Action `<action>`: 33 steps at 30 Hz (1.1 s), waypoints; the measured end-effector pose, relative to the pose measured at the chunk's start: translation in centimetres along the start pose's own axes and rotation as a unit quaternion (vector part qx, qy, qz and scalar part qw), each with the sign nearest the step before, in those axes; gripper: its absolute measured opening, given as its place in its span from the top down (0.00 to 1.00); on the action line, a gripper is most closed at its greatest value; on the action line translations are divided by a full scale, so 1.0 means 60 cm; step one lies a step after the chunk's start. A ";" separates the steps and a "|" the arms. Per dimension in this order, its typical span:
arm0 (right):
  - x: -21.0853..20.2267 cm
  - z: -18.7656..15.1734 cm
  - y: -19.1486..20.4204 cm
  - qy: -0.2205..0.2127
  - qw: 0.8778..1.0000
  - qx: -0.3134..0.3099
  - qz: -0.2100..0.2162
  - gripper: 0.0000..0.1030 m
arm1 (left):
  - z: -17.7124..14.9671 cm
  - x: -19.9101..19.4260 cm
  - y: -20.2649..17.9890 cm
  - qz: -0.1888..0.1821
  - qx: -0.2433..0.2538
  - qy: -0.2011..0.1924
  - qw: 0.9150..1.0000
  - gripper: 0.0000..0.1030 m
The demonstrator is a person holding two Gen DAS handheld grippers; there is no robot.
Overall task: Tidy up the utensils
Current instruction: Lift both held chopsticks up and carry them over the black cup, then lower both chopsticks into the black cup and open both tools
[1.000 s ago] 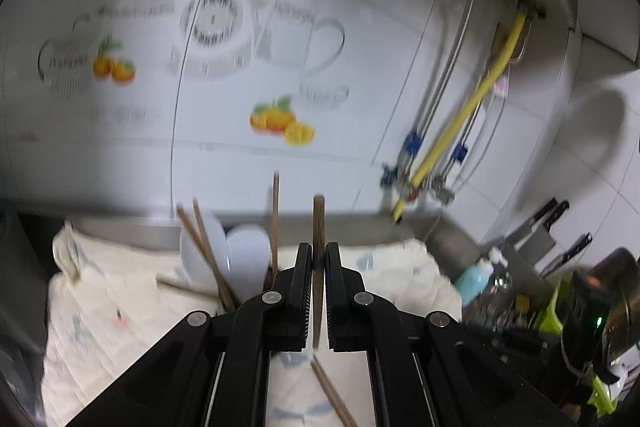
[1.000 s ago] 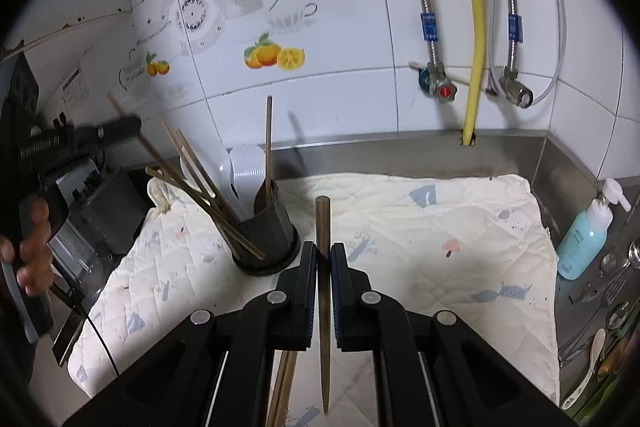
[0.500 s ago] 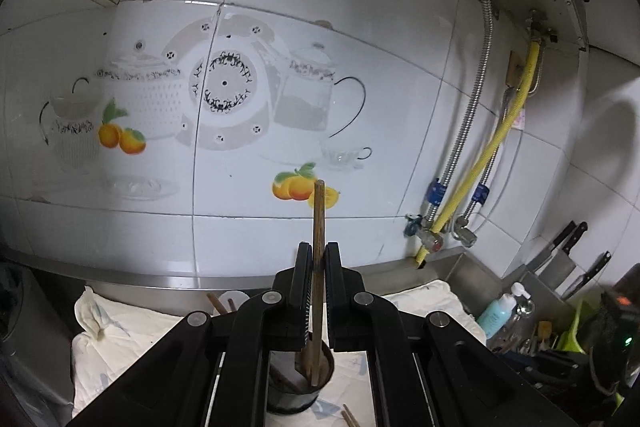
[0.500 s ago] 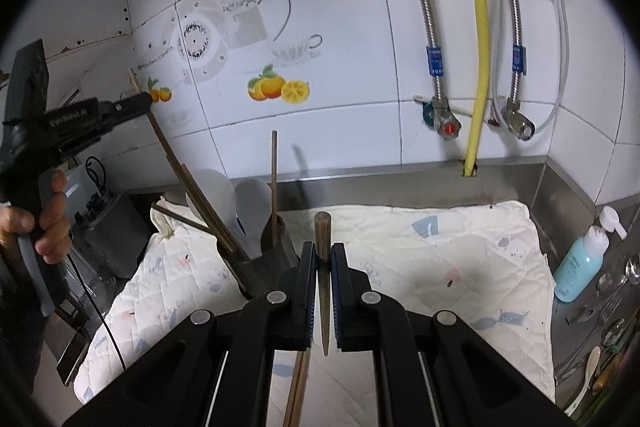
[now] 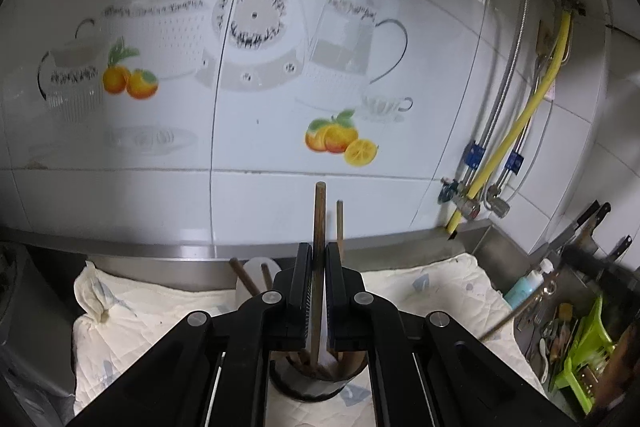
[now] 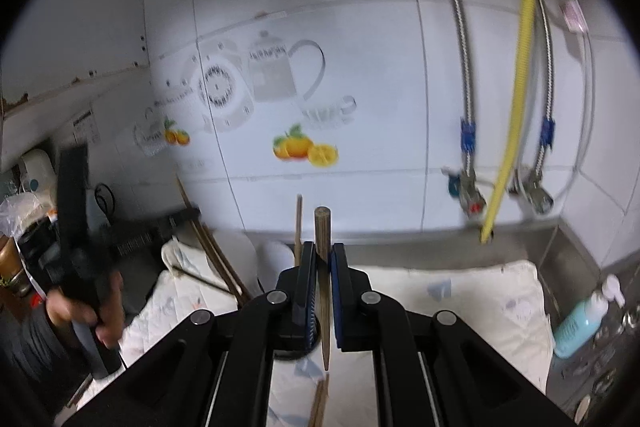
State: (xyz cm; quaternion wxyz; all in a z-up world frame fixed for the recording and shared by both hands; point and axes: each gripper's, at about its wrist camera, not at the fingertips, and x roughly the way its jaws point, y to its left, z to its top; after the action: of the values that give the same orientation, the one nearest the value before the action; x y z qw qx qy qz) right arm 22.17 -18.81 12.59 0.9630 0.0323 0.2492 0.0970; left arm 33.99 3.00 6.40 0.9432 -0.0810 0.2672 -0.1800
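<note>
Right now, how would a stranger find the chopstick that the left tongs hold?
Find the white quilted cloth under the tiled wall. On it stands a dark utensil cup, and the left tongs hang over it. Their chopstick is the upright one clamped between the jaws; the others lean loose in the cup.

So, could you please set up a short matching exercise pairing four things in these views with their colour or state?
Things:
1. left hand-held gripper
2. soap bottle
3. gas hose
4. utensil holder

Colour or state:
A. yellow, running down the tiled wall
B. dark, standing on the quilted cloth with chopsticks in it
C. shut on a chopstick above the holder
D. light blue with a white pump

Pairs: 1-C, 2-D, 3-A, 4-B
</note>
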 end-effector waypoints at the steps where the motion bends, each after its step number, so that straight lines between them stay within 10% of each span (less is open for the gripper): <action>1: 0.001 0.008 0.004 -0.006 1.000 0.000 0.001 0.91 | -0.002 0.001 0.000 0.000 0.000 0.002 1.000 0.95; 13: 0.070 0.043 0.047 -0.025 0.999 0.006 0.033 0.91 | -0.028 0.022 0.019 0.000 -0.003 0.040 0.999 0.94; 33: 0.174 -0.025 0.052 0.063 0.997 -0.001 0.032 0.90 | -0.037 0.020 0.023 -0.009 -0.005 0.054 0.998 0.93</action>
State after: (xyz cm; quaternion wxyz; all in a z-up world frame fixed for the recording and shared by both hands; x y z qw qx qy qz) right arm 29.84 -13.61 6.69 0.9417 0.0330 0.3085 0.1299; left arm 34.17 3.65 3.59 0.9251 -0.0787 0.3183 -0.1916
